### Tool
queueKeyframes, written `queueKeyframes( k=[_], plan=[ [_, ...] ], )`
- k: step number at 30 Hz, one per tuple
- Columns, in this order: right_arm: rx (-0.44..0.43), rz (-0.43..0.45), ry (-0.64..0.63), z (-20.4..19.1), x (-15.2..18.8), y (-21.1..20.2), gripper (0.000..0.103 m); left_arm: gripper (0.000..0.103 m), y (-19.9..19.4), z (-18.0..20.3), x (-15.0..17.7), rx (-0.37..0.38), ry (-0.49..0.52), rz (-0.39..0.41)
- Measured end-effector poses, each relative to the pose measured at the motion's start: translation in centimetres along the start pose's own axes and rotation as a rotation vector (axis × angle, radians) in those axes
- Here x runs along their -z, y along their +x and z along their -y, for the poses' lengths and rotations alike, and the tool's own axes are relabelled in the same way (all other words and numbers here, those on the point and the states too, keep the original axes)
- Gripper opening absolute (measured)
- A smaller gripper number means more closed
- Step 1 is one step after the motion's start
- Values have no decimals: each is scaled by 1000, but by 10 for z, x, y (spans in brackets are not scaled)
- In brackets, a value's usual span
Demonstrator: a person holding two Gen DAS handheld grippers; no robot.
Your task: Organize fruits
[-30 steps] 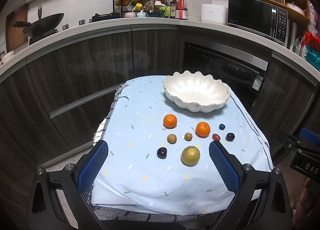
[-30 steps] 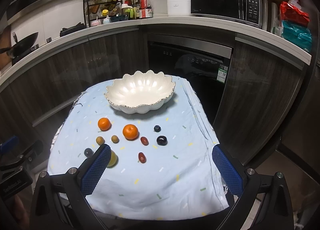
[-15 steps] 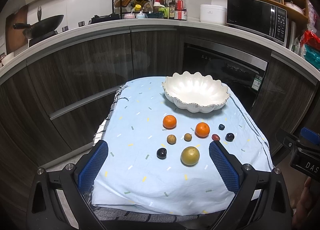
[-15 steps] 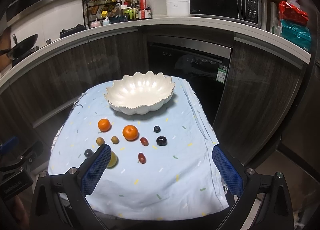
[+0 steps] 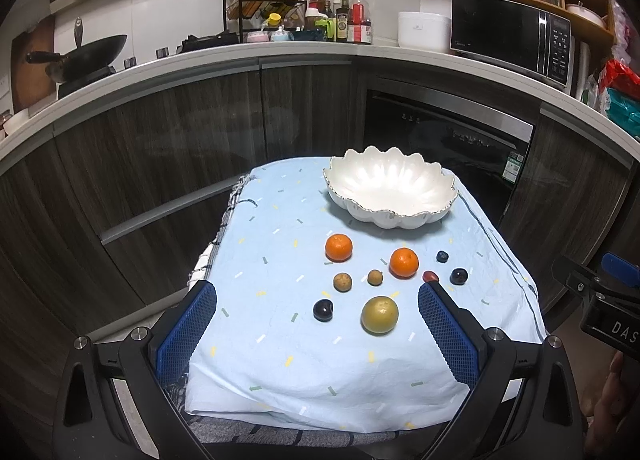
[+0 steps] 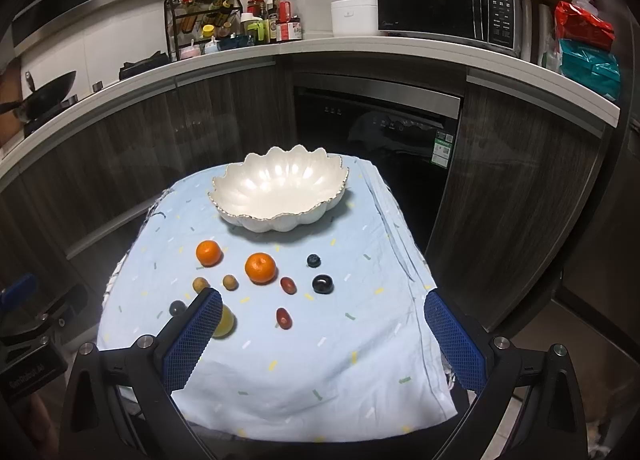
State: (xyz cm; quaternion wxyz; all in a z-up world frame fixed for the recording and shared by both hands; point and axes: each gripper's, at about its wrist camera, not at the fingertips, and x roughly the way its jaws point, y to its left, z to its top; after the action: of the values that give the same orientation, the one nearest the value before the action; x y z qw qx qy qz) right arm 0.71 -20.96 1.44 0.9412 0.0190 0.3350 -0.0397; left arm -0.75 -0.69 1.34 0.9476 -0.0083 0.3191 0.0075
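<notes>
1. We've got our left gripper [image 5: 318, 326] hanging above the near edge of the table, blue pads spread wide, nothing between them.
2. Our right gripper [image 6: 322, 334] is just as wide apart and just as empty, over the same near edge.
3. There's the white scalloped bowl [image 5: 390, 192] at the far end of the light blue cloth [image 5: 280, 260], and nothing lies in it.
4. All the fruit sits loose on the cloth, on the near side of the bowl: two oranges [image 5: 338, 247] [image 5: 404, 263] side by side but apart, closest to the bowl.
5. Nearer to us, two small brown fruits [image 5: 342, 282] [image 5: 375, 277], then a dark plum [image 5: 323, 309] beside the big yellow-green fruit [image 5: 379, 315].
6. Off to the right we spot a blueberry [image 6: 313, 259], a second dark plum [image 6: 322, 283], and two small red fruits [image 6: 288, 285] [image 6: 283, 317].
7. From the right wrist view, our left pad covers part of the yellow-green fruit.
</notes>
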Motion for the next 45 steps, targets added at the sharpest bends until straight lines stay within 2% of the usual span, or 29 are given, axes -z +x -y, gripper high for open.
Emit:
queueKeyframes(
  k=[15, 30, 45],
  plan=[
    [-9, 19, 1, 1, -6, 0, 102, 103, 6, 6, -4, -10, 23, -2],
    [-22, 61, -61, -13, -29, 26, 102, 103, 43, 13, -28, -24, 50, -9],
    [-50, 9, -80, -20, -38, 64, 102, 103, 78, 14, -36, -19, 48, -59]
  ],
)
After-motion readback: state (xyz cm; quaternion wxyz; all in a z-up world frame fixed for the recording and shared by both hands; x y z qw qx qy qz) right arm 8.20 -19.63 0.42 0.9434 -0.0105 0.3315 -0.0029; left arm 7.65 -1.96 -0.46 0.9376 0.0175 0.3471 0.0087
